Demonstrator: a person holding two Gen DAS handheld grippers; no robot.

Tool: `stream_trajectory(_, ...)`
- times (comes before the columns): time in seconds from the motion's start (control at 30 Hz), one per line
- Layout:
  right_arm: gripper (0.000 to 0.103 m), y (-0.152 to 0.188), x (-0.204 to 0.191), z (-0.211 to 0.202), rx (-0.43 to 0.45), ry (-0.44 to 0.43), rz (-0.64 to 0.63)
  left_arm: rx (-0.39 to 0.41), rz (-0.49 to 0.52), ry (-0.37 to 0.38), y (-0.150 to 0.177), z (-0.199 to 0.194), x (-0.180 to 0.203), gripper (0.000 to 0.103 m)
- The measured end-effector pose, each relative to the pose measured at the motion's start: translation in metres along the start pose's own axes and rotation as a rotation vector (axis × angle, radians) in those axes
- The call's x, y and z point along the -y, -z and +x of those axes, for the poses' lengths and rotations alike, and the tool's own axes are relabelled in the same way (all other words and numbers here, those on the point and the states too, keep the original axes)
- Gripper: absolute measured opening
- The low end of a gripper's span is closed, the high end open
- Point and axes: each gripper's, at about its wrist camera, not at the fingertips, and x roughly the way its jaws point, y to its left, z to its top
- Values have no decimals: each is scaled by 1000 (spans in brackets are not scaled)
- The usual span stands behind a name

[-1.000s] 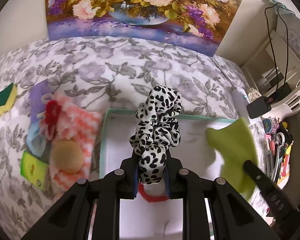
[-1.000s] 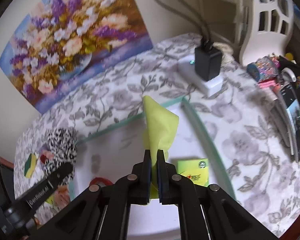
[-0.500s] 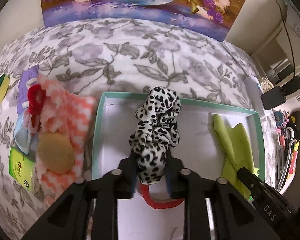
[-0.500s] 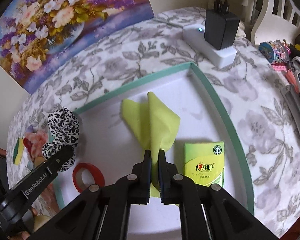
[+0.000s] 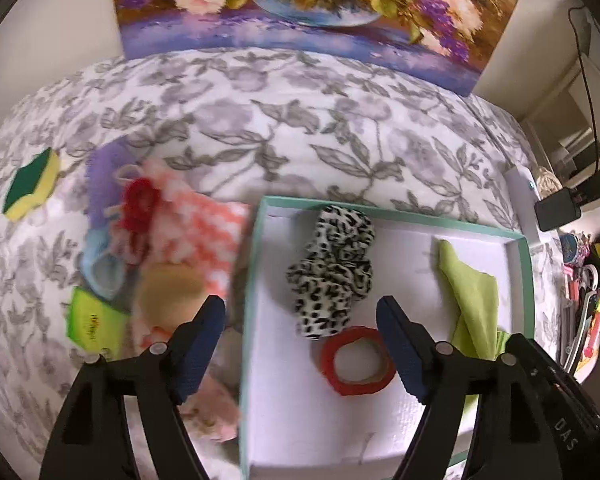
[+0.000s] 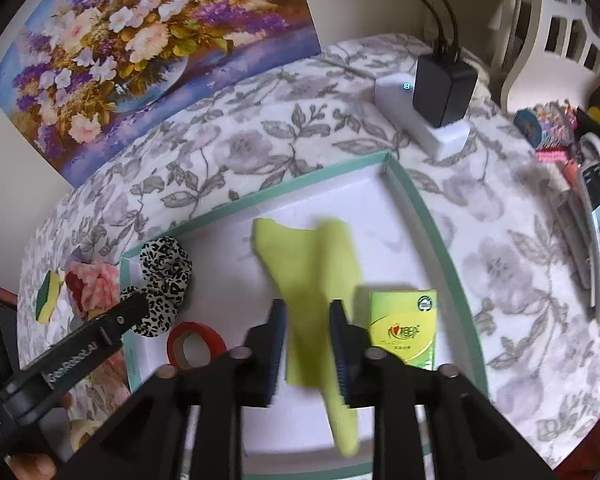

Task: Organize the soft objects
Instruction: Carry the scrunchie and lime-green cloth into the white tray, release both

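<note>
Leopard-spotted black-and-white fabric scrunchie (image 5: 331, 270) lies on the white floor of the shallow teal-rimmed tray (image 5: 384, 214), just beyond the left gripper (image 5: 300, 340), whose jaws are opening wide with the scrunchie ahead of the blue pads and nothing pressed between them. Lime-green soft cloth (image 6: 312, 280) rests on the tray floor under the right gripper (image 6: 307, 344); its jaws are opening too, still narrow, and the cloth runs between the pads without being squeezed. Both drops look like the step in hand: two soft items being let go into the tray. Next, I judge, each gripper must lift clear without dragging fabric, then the left should reach for the pile on the flowered tablecloth (image 5: 260, 128) beside the tray, where a pink-and-white checked fluffy cloth (image 5: 196, 220) and a round tan puff (image 5: 168, 288) wait. A red tape ring (image 5: 356, 360) and a green tissue packet (image 6: 404, 328) also sit in the tray. That pile is blurred in the left wrist view, so its smaller pieces are hard to tell apart, and the cloth's near end is cut off behind the right gripper's fingers.
</note>
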Motion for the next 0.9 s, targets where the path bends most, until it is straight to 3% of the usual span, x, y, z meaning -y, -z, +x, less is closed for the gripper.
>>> stream_trajectory(0.07, 34, -1, -2, -6, 8, -2, -12, 9, 2, -26, -1, -6, -5, 83)
stream_trajectory(0.13, 51, 0, -4, -10, 14, -6, -26, 25, 2, -45, -1, -10, -8, 95)
stream_trajectory(0.4, 73, 1, -8, -10, 2, -1, -44, 72, -19, -95, 2, -22, -25, 99)
stream_trajectory(0.63, 100, 2, -6, -10, 7, 5, -39, 85, -55, -139, 3, -30, -48, 100)
stream_trajectory(0.9, 103, 4, -11, -9, 13, 22, -63, 132, -113, -197, 6, -53, -87, 100)
